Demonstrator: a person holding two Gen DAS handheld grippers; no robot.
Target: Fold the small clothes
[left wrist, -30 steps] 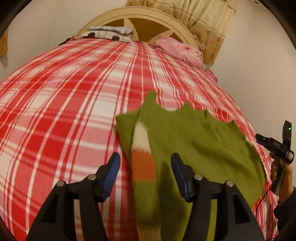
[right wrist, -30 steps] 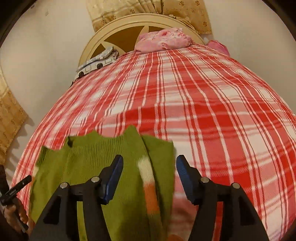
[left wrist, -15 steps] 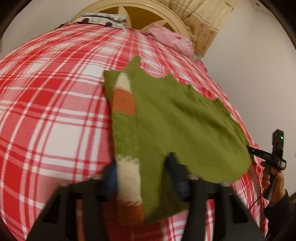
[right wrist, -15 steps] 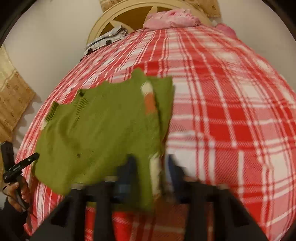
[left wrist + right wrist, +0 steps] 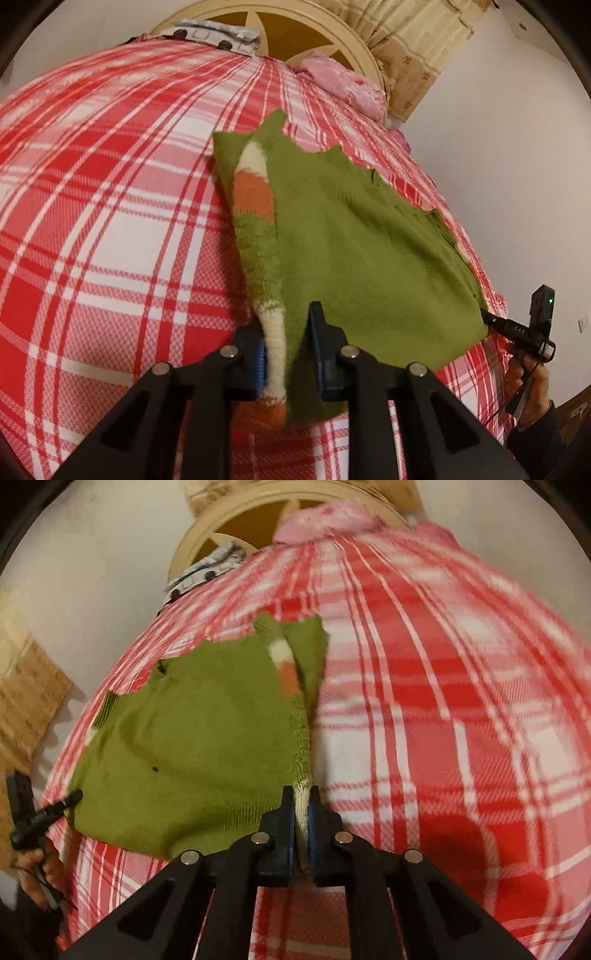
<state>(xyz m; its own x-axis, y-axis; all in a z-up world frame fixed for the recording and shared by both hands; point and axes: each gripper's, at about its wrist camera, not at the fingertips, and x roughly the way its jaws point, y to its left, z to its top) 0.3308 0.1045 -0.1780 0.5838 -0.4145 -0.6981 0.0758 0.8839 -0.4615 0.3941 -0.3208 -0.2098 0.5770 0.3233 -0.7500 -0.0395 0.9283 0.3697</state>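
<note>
A small green knit sweater (image 5: pixel 354 236) with a cream and orange striped sleeve (image 5: pixel 255 184) lies on the red plaid bed (image 5: pixel 110 206). My left gripper (image 5: pixel 288 350) is shut on the sleeve's cream cuff and the hem near me. In the right wrist view the same sweater (image 5: pixel 192 738) spreads to the left, and my right gripper (image 5: pixel 301 814) is shut on its cream edge at the near hem. Each view shows the other gripper at the sweater's far hem corner, the right one (image 5: pixel 517 328) and the left one (image 5: pixel 40 812).
A cream headboard (image 5: pixel 332 33) stands at the far end of the bed, with a pink pillow (image 5: pixel 343 85) and a grey patterned cloth (image 5: pixel 214 35) by it. A curtain (image 5: pixel 417 51) hangs behind. White walls flank the bed.
Both grippers came down from above the sweater to its near hem and closed on the fabric. They were open a second ago.
</note>
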